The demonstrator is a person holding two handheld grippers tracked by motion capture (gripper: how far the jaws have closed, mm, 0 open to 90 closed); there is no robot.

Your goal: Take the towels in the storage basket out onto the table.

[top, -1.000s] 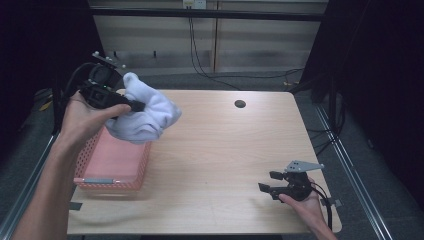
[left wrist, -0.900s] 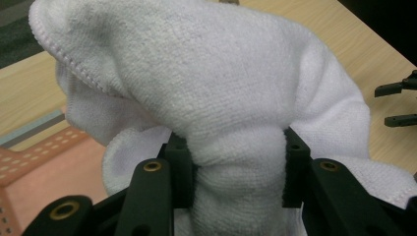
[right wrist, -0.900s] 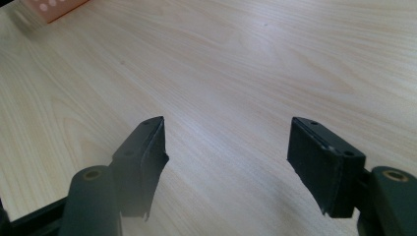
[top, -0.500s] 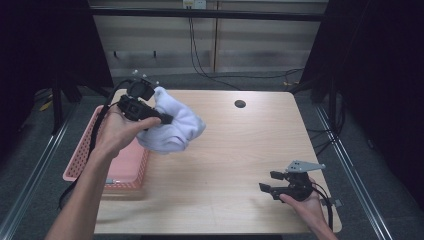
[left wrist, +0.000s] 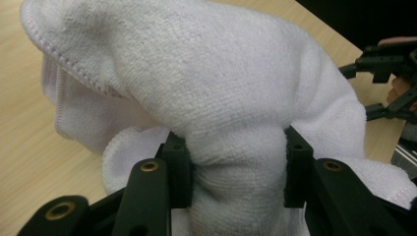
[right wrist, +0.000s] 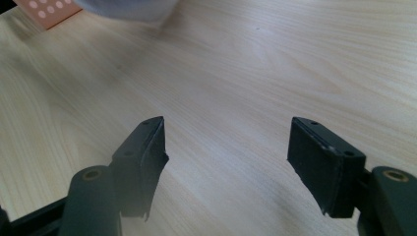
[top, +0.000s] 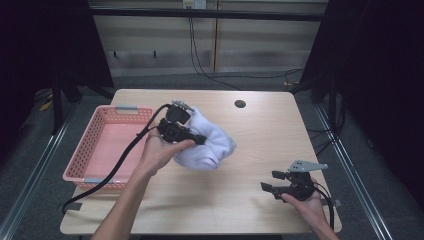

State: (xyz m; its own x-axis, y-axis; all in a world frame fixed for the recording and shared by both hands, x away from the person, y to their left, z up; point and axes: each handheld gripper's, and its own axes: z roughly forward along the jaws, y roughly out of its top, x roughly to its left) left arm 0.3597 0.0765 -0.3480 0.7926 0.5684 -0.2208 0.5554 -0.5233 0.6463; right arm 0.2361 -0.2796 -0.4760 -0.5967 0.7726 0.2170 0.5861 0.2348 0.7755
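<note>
A white towel [top: 207,142] is bunched up near the middle of the wooden table [top: 260,140], its lower folds resting on the wood. My left gripper [top: 200,140] is shut on the towel [left wrist: 236,98]; a thick wad of cloth is squeezed between the two black pads [left wrist: 178,167]. My right gripper [top: 270,184] sits low at the table's front right, open, with bare wood between its fingers [right wrist: 142,157]. The towel's edge [right wrist: 133,10] lies far ahead of it in the right gripper view.
A pink plastic basket [top: 107,147] stands at the table's left side, and its corner [right wrist: 44,10] reaches into the right gripper view. A small dark hole [top: 240,104] marks the table's far edge. The left gripper's cable [top: 115,170] trails over the basket.
My left gripper has carried the towel from above the basket rightward and down onto the middle of the table. The right gripper has stayed put.
</note>
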